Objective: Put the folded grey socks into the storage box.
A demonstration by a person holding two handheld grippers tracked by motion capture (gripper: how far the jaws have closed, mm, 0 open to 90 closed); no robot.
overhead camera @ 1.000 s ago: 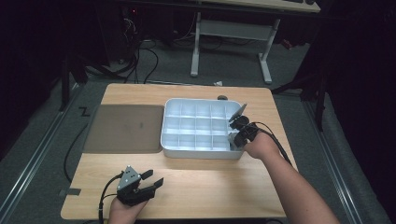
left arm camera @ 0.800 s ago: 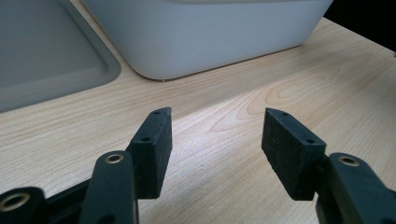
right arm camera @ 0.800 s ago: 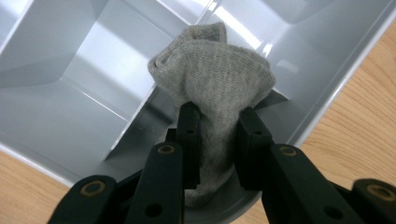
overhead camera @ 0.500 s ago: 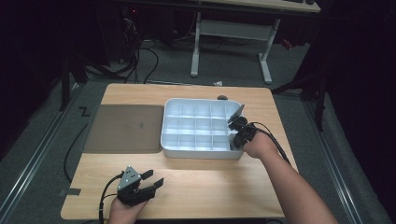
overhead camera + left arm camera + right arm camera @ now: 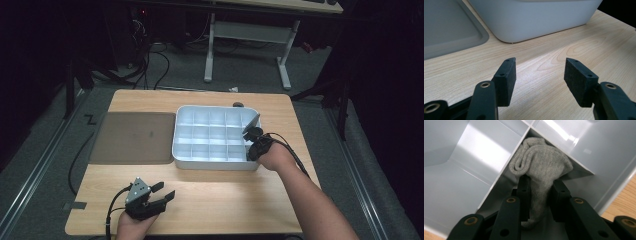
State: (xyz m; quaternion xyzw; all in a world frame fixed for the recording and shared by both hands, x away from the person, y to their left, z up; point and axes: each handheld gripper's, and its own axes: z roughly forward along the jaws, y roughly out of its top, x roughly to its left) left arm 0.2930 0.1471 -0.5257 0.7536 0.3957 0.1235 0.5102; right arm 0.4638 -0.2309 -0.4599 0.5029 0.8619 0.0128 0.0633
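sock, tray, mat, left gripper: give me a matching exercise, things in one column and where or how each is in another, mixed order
Things:
1. grey sock
2. divided tray
3. dark mat
4. left gripper

Places or states:
A. flat on the table, left of the tray
B. near the table's front edge, jaws apart, nothing between them
C. between the right gripper's jaws, in a tray compartment
D. middle of the table, pale, many compartments

Pairs: 1-C, 2-D, 3-A, 4-B
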